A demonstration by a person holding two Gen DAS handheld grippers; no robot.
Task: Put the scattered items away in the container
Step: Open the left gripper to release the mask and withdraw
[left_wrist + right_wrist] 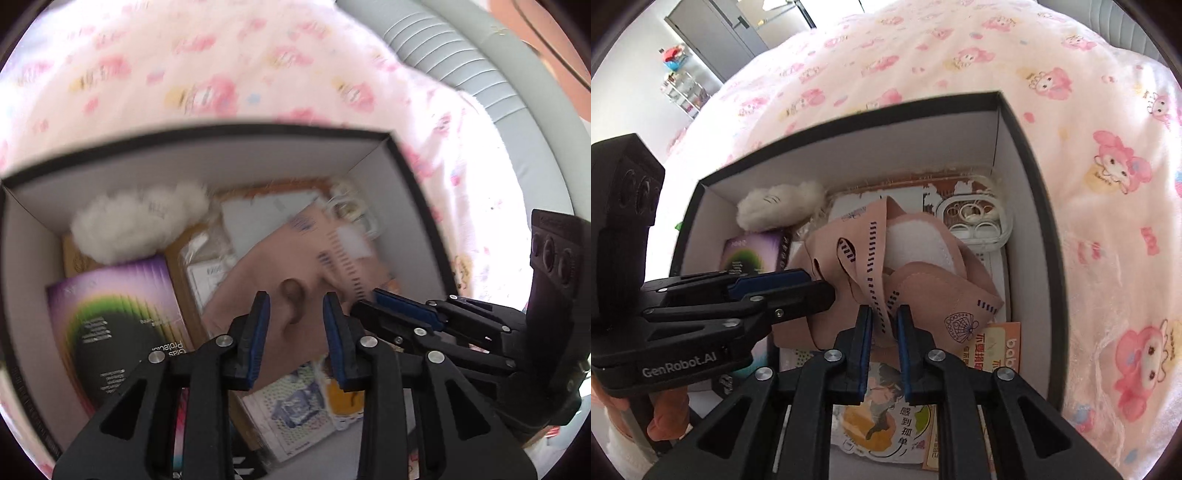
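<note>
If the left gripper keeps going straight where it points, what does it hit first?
Most likely the pink strap lying in the box; it fills the gap between the open jaws of the left gripper. Depth is uncertain.

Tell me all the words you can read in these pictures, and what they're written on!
"GenRobot.AI": on the left tongs, on their black body.
"bab", cut off: on the orange card in the box.
"感到孤单": on the cartoon sticker.
"Glas Protect", upside down and cut off: on the purple packet.
Too small or blurred: other Chinese print on the orange card, marks on the pink strap.
</note>
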